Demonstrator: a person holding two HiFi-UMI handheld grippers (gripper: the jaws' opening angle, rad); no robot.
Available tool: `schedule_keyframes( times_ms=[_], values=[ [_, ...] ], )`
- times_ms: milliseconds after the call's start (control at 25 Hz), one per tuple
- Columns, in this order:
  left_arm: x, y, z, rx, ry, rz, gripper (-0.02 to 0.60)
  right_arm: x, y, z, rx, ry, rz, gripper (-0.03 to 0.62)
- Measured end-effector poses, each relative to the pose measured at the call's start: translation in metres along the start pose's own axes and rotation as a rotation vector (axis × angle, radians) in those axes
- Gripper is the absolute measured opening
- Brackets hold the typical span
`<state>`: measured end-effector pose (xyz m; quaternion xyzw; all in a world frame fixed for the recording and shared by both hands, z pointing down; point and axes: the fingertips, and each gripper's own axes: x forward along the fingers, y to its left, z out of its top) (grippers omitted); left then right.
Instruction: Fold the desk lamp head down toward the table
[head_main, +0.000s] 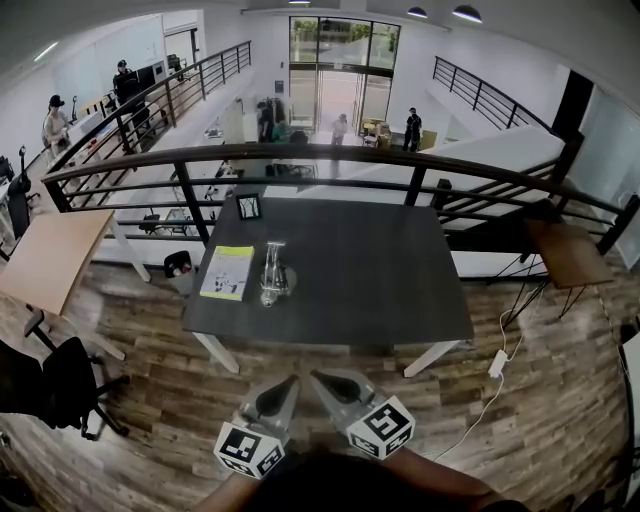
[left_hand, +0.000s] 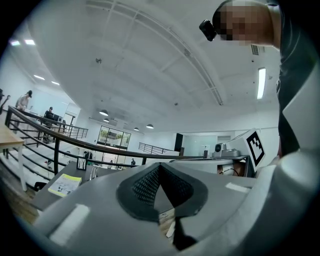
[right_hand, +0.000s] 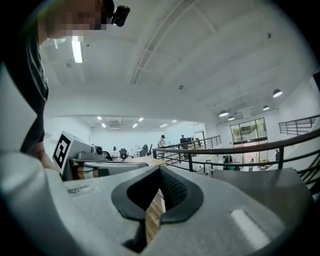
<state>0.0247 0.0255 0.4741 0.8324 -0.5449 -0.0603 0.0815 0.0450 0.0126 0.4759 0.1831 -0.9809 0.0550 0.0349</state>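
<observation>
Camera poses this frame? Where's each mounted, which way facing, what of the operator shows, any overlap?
Head view: on the person's head, looking steeply down at the table with the desk lamp; left tongs and right tongs show at bottom, both shut, empty.
Left gripper view: on the left tongs, facing level toward the table; person's torso at right.
Right gripper view: on the right tongs, facing level toward the railing; torso at left.
Shared: the railing shows in all three.
</observation>
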Motion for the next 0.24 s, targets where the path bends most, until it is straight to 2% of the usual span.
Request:
schedule_keyframes(
  times_ms=[240],
  values=[
    [-0.0017, -0.0026, 0.0004, -0.006, 0.011, 0.009, 0.002, -0.0003, 0.0042, -0.0022, -0.007, -0.004, 0.013, 0.002]
  ],
)
